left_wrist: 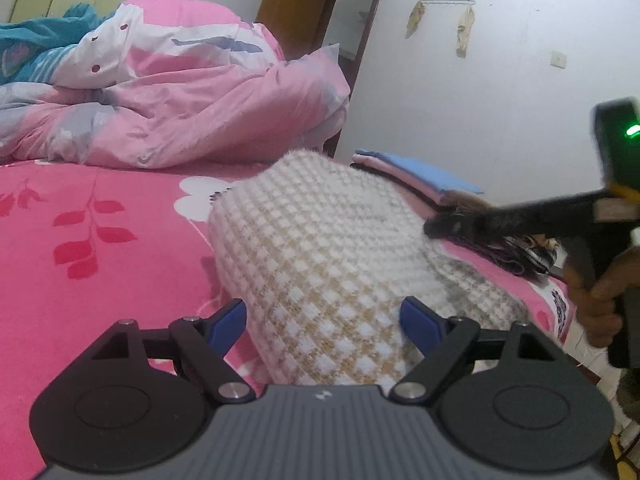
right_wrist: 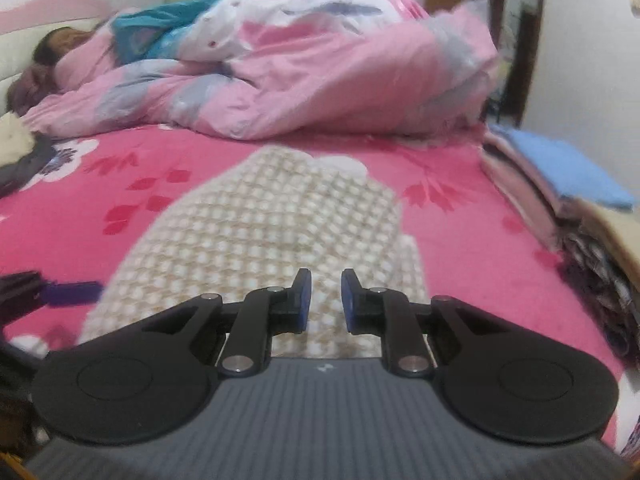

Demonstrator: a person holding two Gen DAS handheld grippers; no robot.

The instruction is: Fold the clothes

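Pink floral bedsheet covers the bed, with a rumpled pink quilt behind. On it lies a fuzzy white-and-tan checked knit garment, partly folded into a thick bundle. The left gripper is spread wide, straddling its near end without pinching. The right gripper hovers just above the knit, nearly closed and empty. Next, likely a grasp to carry it towards the stack of folded clothes.

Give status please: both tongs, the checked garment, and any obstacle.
Left tongs open around checked garment. Right tongs narrow gap, grip unclear. Folded stack beside it, apart.
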